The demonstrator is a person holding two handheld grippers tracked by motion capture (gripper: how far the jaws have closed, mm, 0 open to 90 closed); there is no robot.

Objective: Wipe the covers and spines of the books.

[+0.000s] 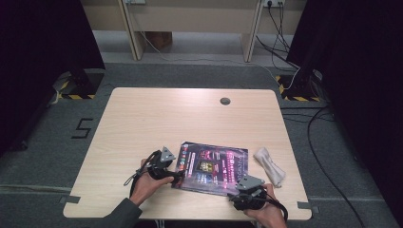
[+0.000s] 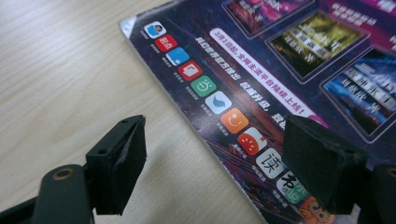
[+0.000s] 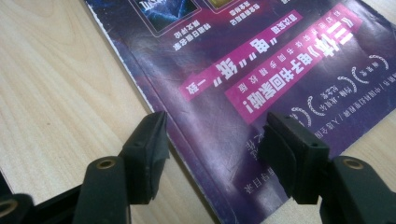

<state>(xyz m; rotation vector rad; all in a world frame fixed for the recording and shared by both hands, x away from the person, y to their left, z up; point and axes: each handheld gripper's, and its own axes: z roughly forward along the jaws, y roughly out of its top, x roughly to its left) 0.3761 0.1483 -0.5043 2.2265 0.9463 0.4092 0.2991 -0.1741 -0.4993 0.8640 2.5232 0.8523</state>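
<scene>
High view: a light wooden table (image 1: 142, 123) is seen from above, with a magazine (image 1: 211, 167) lying flat near its front edge, the dark purple cover printed with coloured panels and Chinese text. A crumpled white cloth (image 1: 269, 166) is seen on the table just to the right of the magazine, apart from it. A round grommet (image 1: 225, 101) is set in the tabletop near the far edge.

The left gripper (image 1: 177, 176) is held in the person's left hand (image 1: 145, 186) at the magazine's left edge. In the left gripper view, its jaws are held wide apart over the magazine (image 2: 261, 84): one pad is seen above bare wood, the other above the cover beside a column of small app icons, and nothing is clamped between them.

The right gripper (image 1: 234, 194) is held in the right hand (image 1: 269, 213) at the magazine's front right corner. In the right gripper view, its jaws are likewise spread, with the magazine's edge (image 3: 243, 93) lying between them; the pads are not pressed on it.
</scene>
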